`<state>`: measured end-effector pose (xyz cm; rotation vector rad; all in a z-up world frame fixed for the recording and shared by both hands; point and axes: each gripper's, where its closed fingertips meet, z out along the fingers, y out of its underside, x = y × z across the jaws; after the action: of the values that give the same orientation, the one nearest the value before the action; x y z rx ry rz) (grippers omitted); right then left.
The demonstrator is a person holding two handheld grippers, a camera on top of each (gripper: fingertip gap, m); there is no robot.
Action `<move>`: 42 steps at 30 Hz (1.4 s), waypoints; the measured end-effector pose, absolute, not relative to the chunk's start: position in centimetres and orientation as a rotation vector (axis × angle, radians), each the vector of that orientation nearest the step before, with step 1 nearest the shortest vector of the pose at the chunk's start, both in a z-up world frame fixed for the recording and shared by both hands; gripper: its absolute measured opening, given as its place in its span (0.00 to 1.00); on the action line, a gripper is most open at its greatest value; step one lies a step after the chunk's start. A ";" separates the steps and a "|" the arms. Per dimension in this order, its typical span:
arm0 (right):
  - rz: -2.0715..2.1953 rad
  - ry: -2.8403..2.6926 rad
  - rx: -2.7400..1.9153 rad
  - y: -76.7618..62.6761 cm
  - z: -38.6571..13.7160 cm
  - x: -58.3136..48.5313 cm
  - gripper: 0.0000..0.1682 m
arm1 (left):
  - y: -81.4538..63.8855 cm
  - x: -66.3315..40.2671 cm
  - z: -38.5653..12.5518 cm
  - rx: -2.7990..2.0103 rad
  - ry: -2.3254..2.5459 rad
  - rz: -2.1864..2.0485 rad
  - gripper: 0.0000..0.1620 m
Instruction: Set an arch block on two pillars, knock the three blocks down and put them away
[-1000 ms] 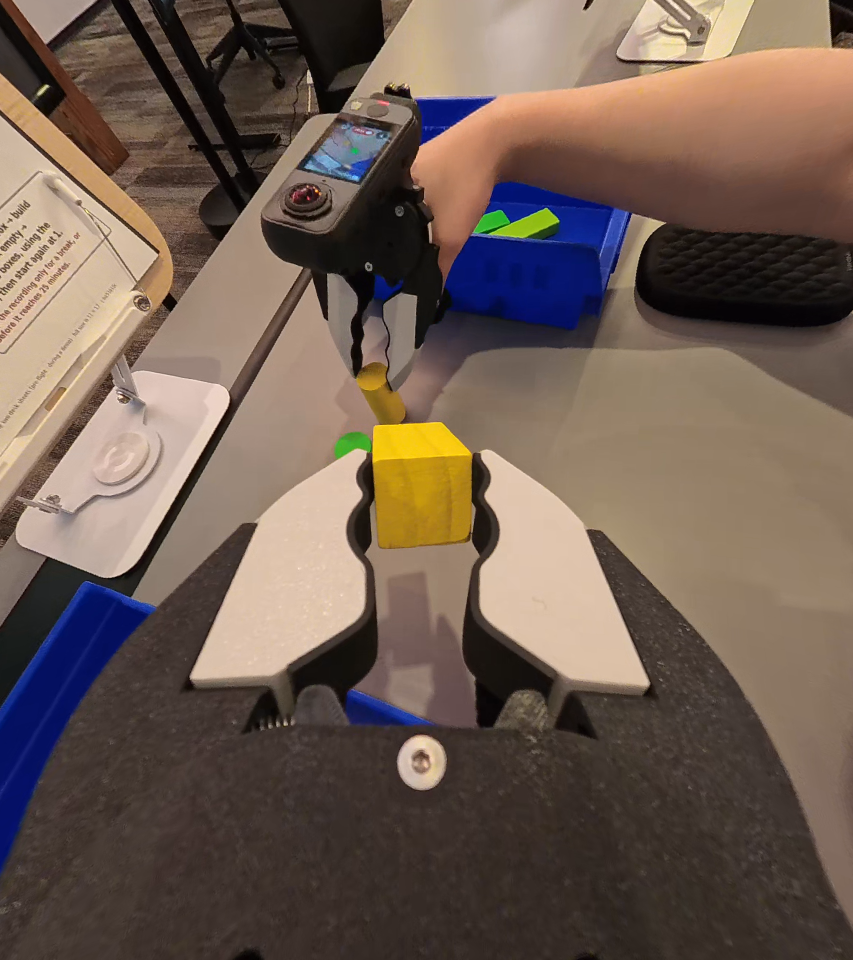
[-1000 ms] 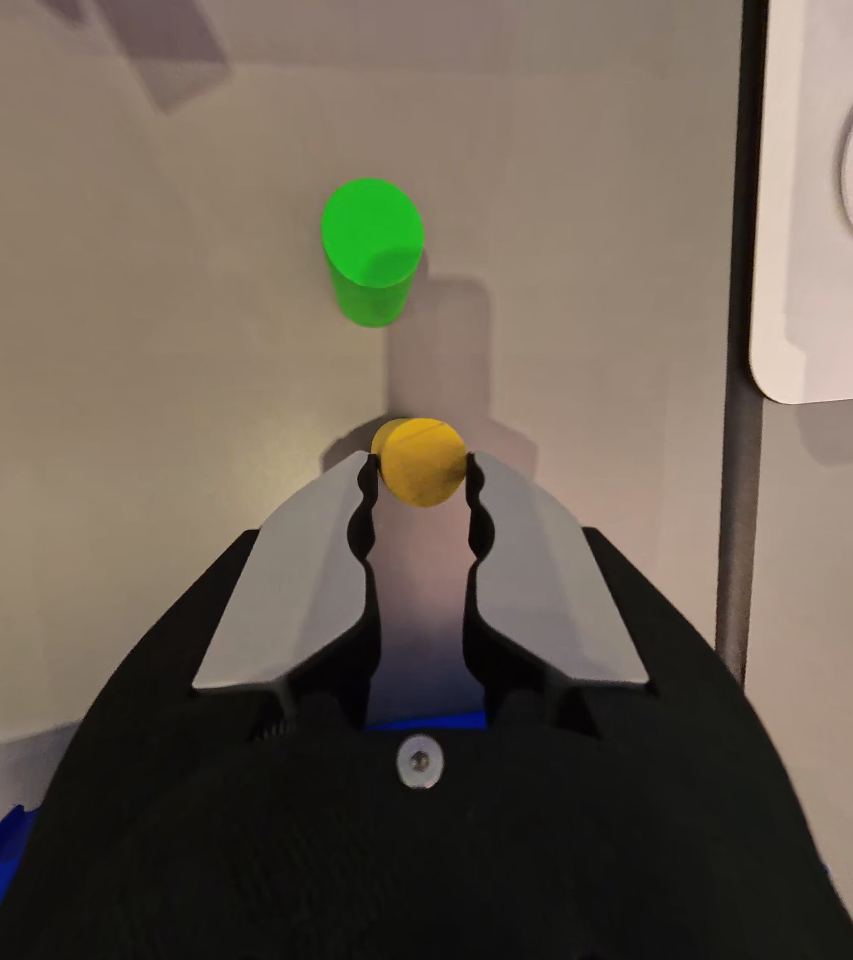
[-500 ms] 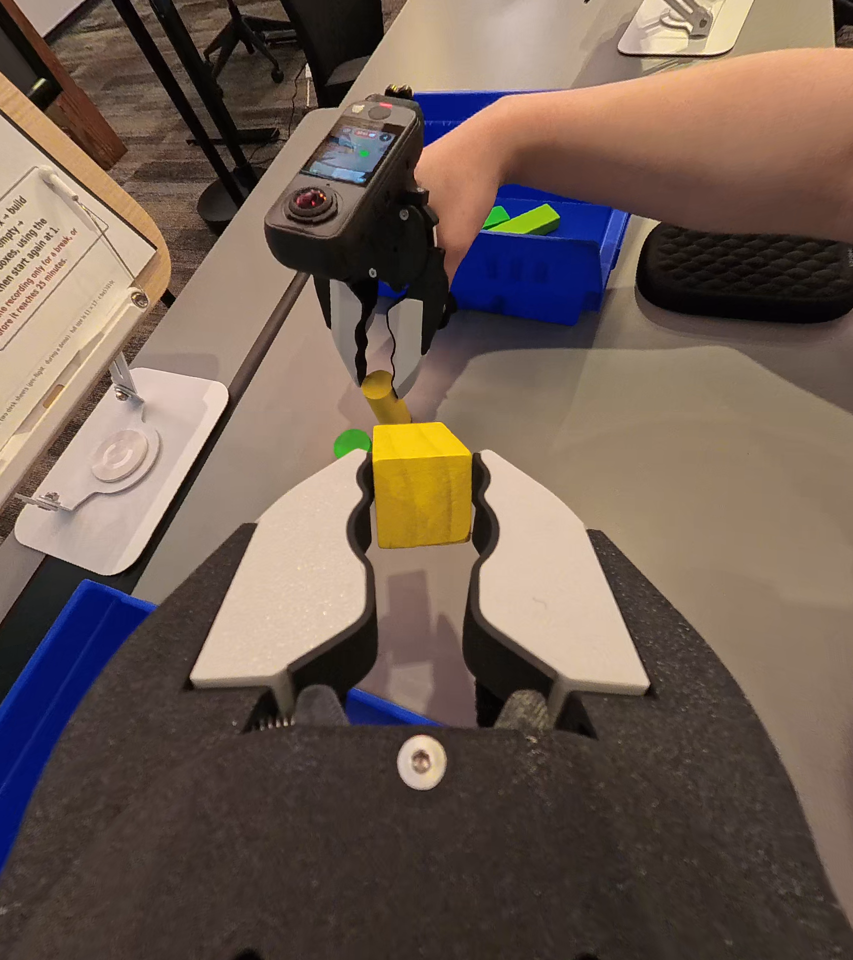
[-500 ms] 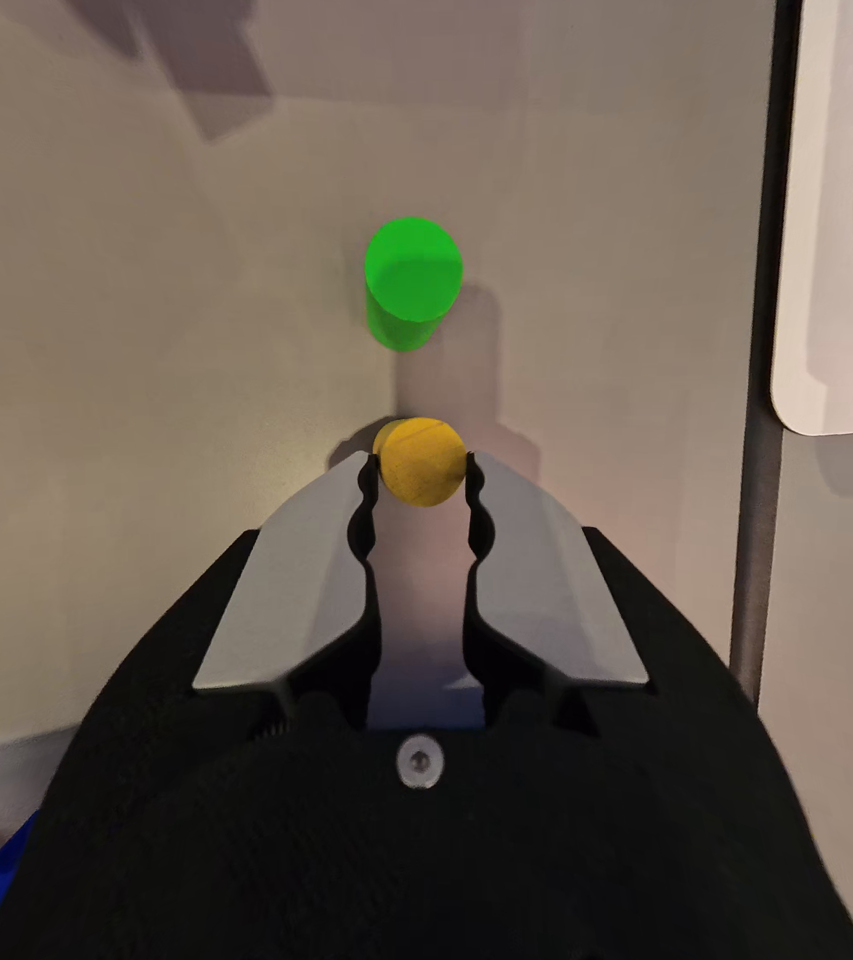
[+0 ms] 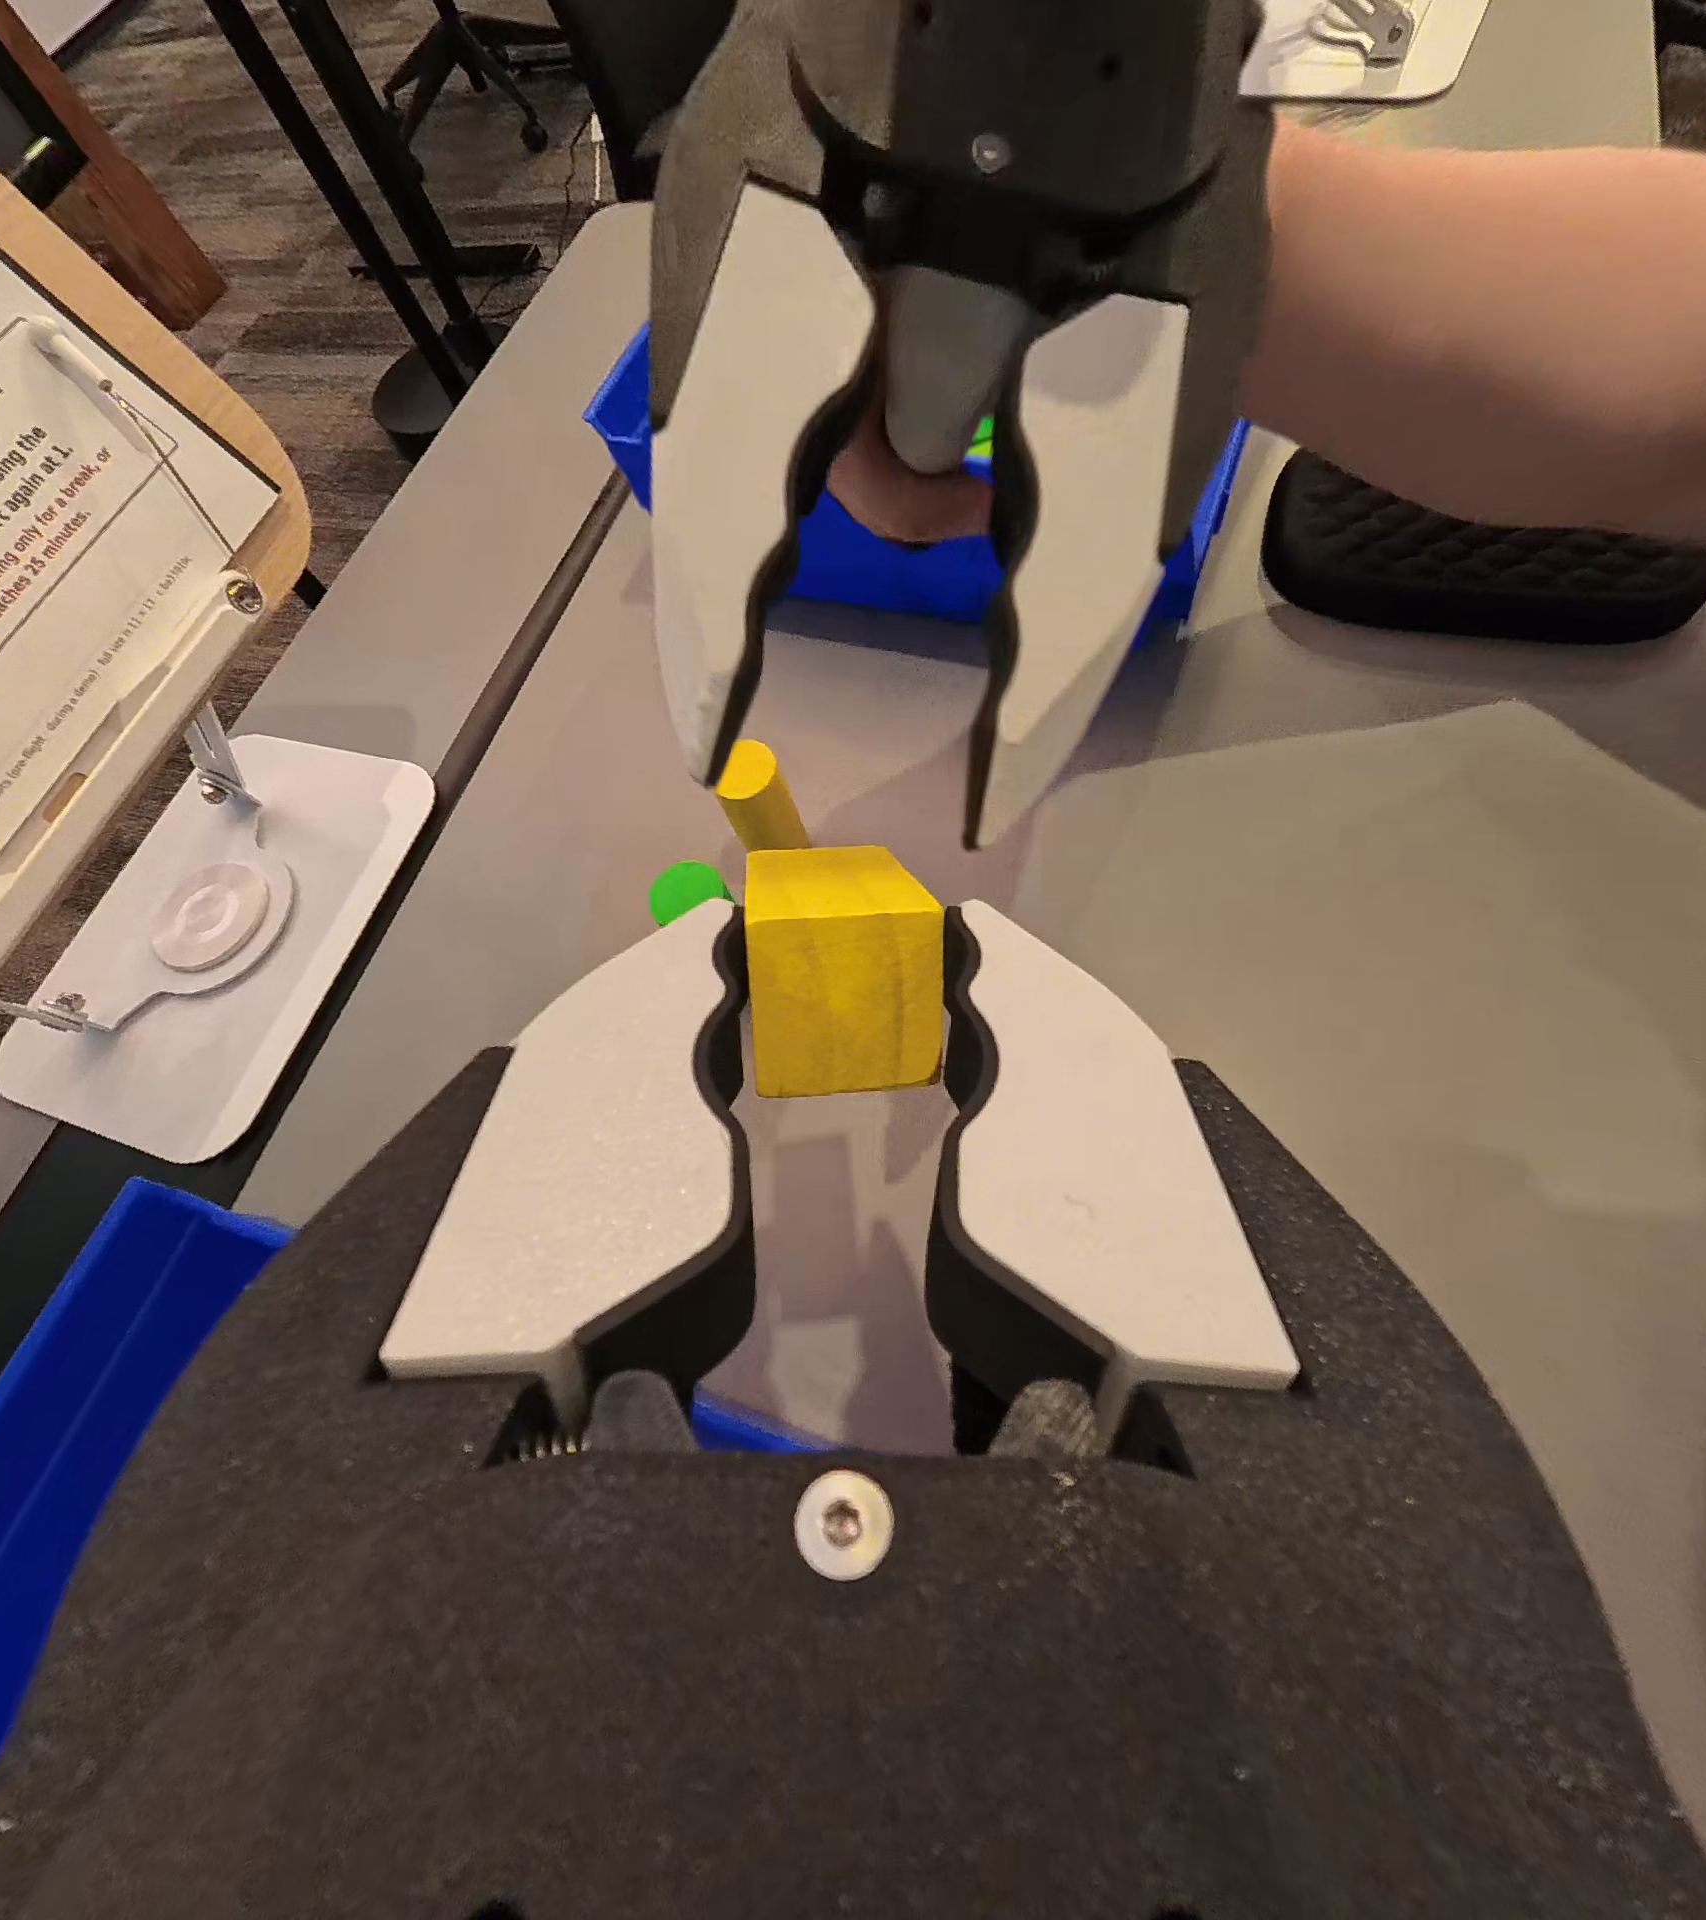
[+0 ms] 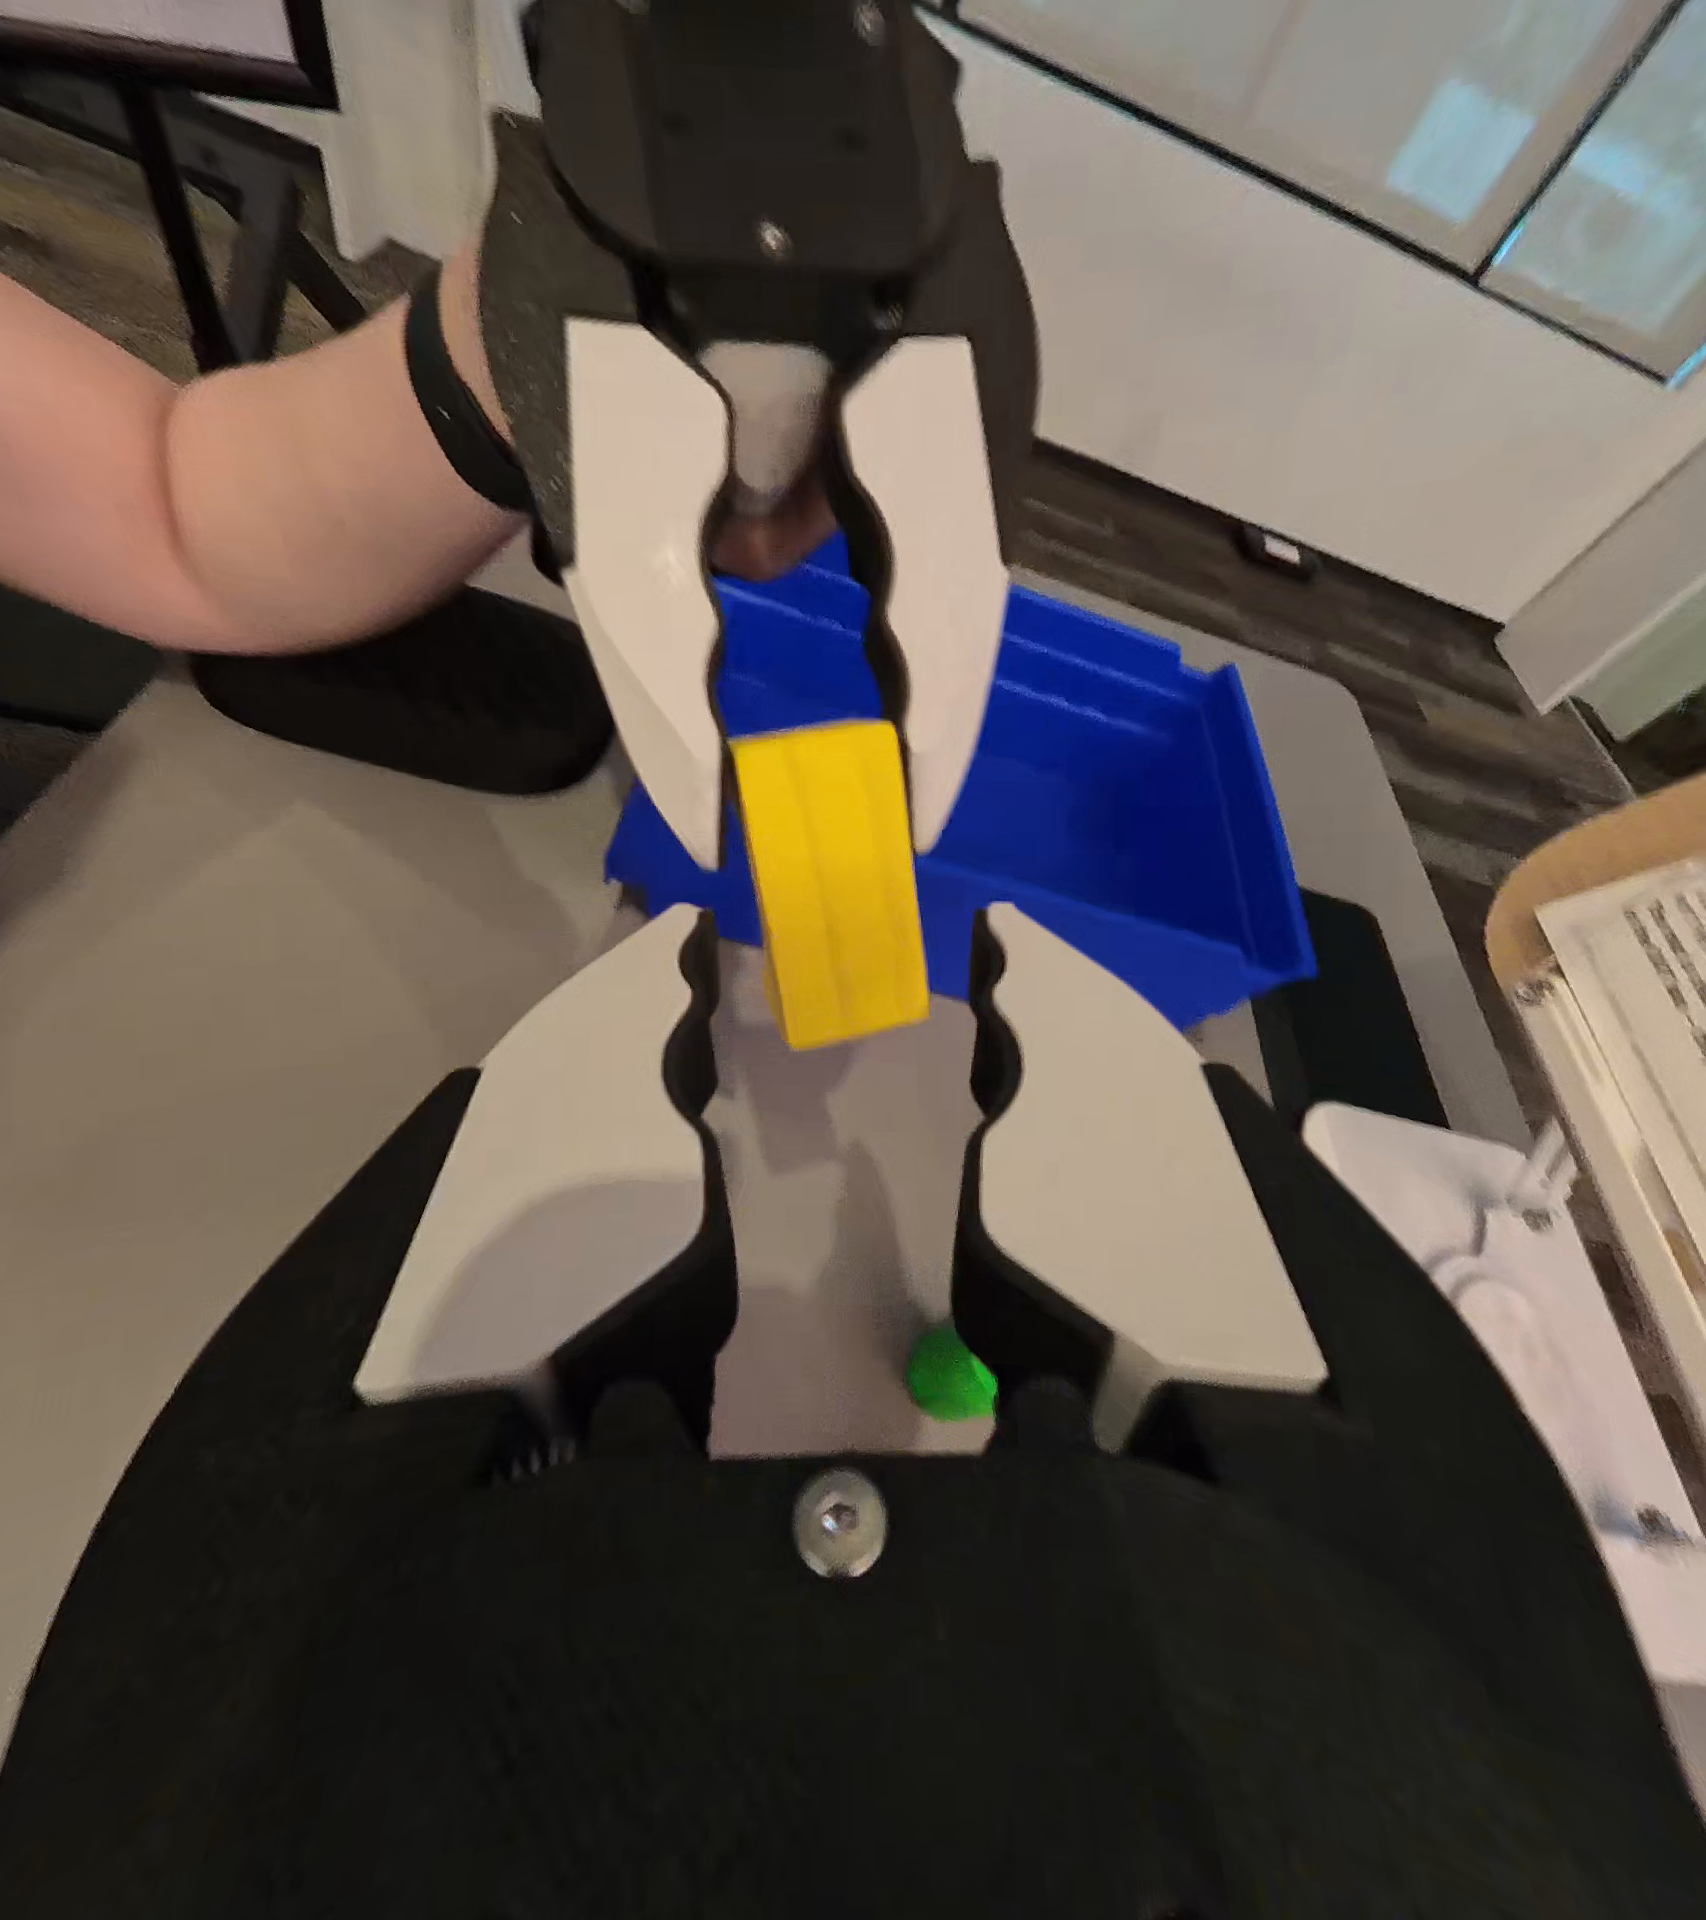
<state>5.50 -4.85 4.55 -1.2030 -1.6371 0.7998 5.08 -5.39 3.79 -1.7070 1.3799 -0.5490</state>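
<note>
My left gripper (image 5: 844, 909) is shut on a yellow arch block (image 5: 844, 997) and holds it above the grey table. The block also shows in the right wrist view (image 6: 833, 894), between the left gripper's fingers (image 6: 651, 665). My right gripper (image 5: 844, 800) hangs open and empty just beyond the block, facing the left one. A yellow cylinder (image 5: 761, 805) stands on the table by its fingertip. A green cylinder (image 5: 688, 891) stands close beside it and also shows in the right wrist view (image 6: 948, 1371). My right gripper (image 6: 838, 920) is open there too.
A blue bin (image 5: 880, 582) with green blocks sits behind the right gripper. A second blue bin (image 5: 18, 1507) is at the near left and shows in the right wrist view (image 6: 1140, 748). A paper stand (image 5: 49, 520) on a white base (image 5: 205, 935) is left. A black pad (image 5: 1483, 571) is right. My left and right fingertips are right by each other.
My right gripper has opened and let go of the yellow cylinder, then lifted and tipped up to face the left gripper. The left gripper has stayed put with the arch block.
</note>
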 end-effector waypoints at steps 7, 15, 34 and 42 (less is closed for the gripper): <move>0.933 -1.612 -1.188 -6.3 3.7 4.0 0.28 | -6.5 5.5 4.1 -1.675 1.417 -0.592 0.22; 0.905 -1.636 -1.272 -5.7 2.8 4.9 0.20 | -6.2 5.2 3.7 -1.698 1.418 -0.568 0.33; 0.411 -1.795 -1.985 6.0 -5.2 11.2 0.20 | -4.3 0.1 5.8 -1.757 1.265 -0.476 0.34; 0.340 -1.847 -2.047 6.0 -8.0 12.0 0.21 | -4.4 0.4 5.2 -1.767 1.295 -0.471 0.34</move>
<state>11.98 6.01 -8.02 -2.0468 -1.8470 0.3402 0.41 -4.39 5.21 -1.7669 1.2952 -0.4707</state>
